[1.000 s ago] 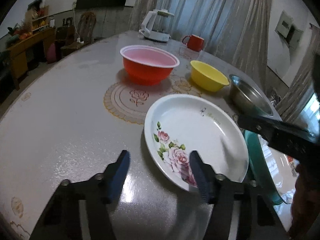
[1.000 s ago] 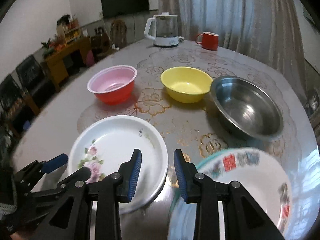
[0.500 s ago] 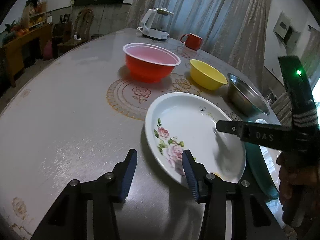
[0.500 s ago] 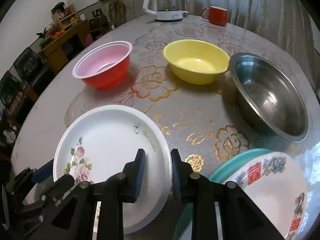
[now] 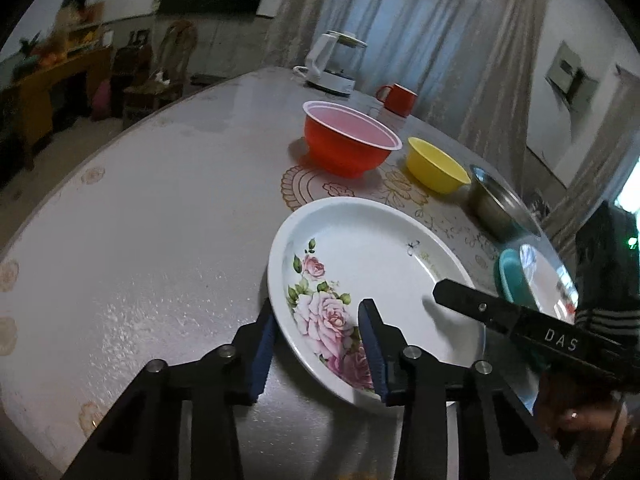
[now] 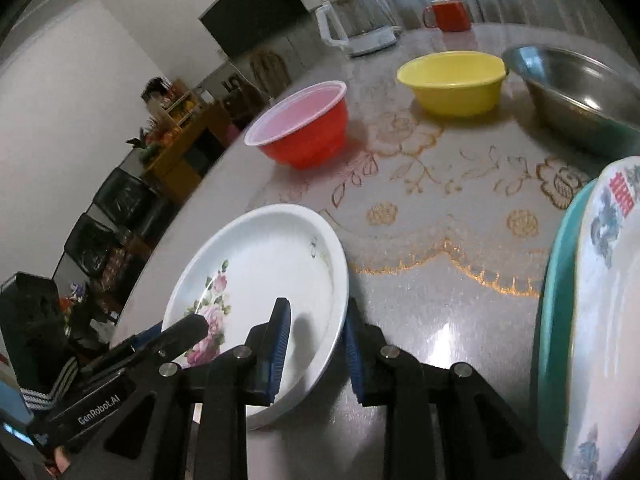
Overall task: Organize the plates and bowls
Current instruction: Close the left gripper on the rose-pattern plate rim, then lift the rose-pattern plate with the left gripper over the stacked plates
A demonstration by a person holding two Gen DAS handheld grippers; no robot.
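Observation:
A white plate with pink roses (image 5: 372,264) (image 6: 264,268) lies near the table's front edge. My left gripper (image 5: 320,344) straddles its near-left rim, jaws partly open, one finger inside and one outside the rim. My right gripper (image 6: 314,340) straddles the plate's right rim the same way, jaws partly open. A red bowl (image 5: 348,144) (image 6: 304,124), a yellow bowl (image 5: 436,164) (image 6: 456,80) and a steel bowl (image 5: 500,204) (image 6: 580,92) stand further back. A patterned plate on a teal plate (image 6: 592,320) (image 5: 516,276) lies to the right.
A white kettle (image 5: 332,64) (image 6: 356,24) and a red mug (image 5: 398,98) (image 6: 448,14) stand at the far side of the round table (image 5: 160,216). Chairs and a wooden cabinet (image 5: 52,84) stand beyond the table's left edge.
Both grippers have moved in on the rose plate and now straddle its rim from opposite sides. The left jaws have narrowed. The right gripper has dropped lower.

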